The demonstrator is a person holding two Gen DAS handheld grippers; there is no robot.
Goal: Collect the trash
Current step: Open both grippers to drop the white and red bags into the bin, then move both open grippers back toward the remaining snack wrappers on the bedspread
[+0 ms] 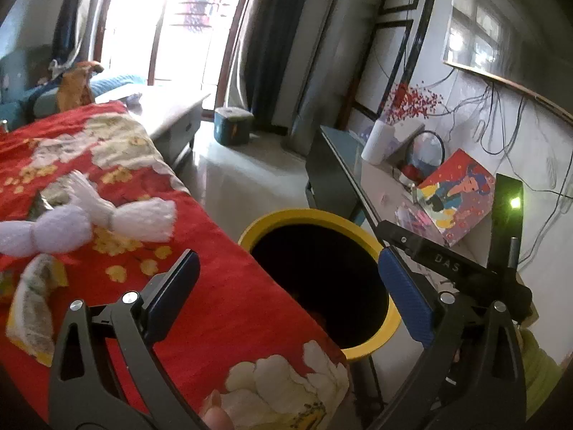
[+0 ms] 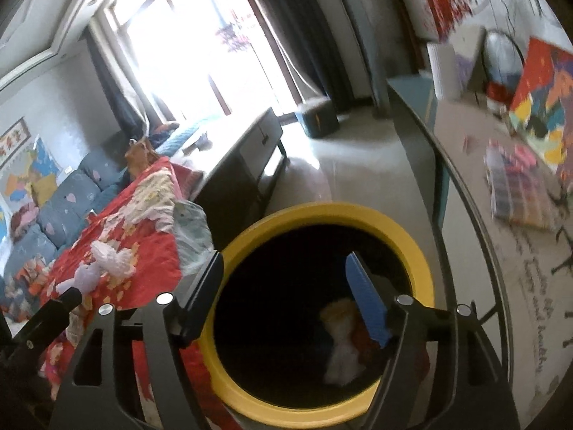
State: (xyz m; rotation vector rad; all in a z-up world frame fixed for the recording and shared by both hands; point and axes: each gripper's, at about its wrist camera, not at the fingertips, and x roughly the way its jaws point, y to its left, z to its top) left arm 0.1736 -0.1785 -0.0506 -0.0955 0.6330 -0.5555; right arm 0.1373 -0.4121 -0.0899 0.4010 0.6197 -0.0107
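Both grippers hang over the round yellow-rimmed bin with a black inside [image 2: 324,211], which stands on the floor between the surface under a red floral cloth [image 1: 222,308] and the long glass-topped desk [image 1: 379,179]. The left gripper [image 1: 290,286] has its jaws spread wide with nothing between them, one over the cloth and one over the bin's far rim. The right gripper [image 2: 283,301] is also open and empty, its jaws straddling the bin's mouth.

Judging by this, part of the job is done: some trash already lies in the bin, a pale crumpled wad [image 2: 342,344] beside something reddish. More is left on the cloth: a white and lilac fluffy candy-shaped piece [image 1: 89,218] and a crumpled yellow-edged wrapper [image 1: 34,308], both well apart from the bin.

Only the right wrist view looks down into the bin far enough to show its contents; in the left view the inside is plain dark. The left view shows the leftover pieces close and sharp, while the right shows them small and far
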